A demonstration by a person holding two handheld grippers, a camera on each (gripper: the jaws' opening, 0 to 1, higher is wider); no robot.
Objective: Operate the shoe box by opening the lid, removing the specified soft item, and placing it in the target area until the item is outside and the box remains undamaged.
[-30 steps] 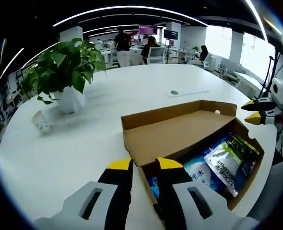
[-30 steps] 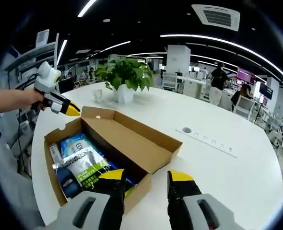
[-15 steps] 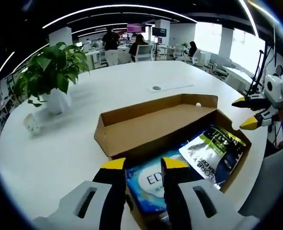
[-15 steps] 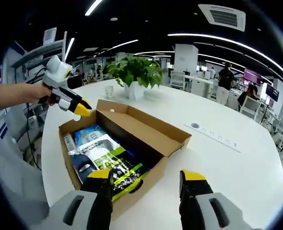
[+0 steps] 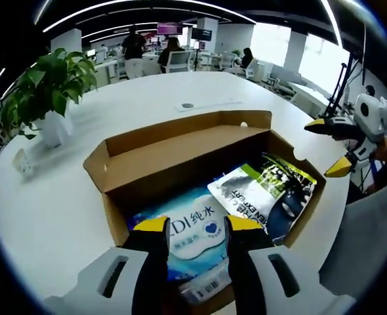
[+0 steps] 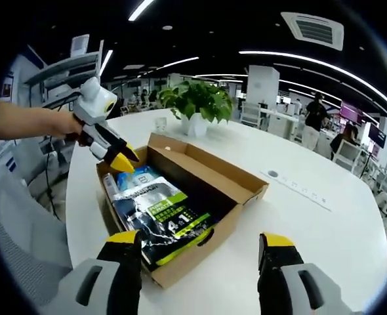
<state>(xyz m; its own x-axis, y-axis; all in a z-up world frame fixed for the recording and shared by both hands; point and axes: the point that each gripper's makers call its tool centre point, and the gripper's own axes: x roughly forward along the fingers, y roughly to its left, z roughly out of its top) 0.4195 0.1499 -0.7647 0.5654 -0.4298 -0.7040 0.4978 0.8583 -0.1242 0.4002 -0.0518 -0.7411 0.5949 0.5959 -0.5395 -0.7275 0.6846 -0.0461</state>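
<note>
Since a second ago the left gripper [image 5: 195,224] has come forward over the near end of the brown cardboard shoe box [image 5: 174,147], where before its jaws sat at the box's outer corner; its yellow-tipped jaws now hover parted just above the blue-and-white soft pack [image 5: 192,233], gripping nothing. The right gripper [image 6: 202,241] has drawn back a little, its jaws spread wide on either side of the box's near corner, also empty; a person's hand [image 6: 67,123] holds the left gripper at the box's far end. The box stands open on the round white table [image 6: 298,226], its lid [image 5: 170,164] folded back beyond the left jaws. Inside, ahead of the right jaws, a dark pouch with green and white print [image 6: 164,216] lies beside the blue-and-white pack, still in the box. A green potted plant [image 6: 197,105] stands well beyond the box.
</note>
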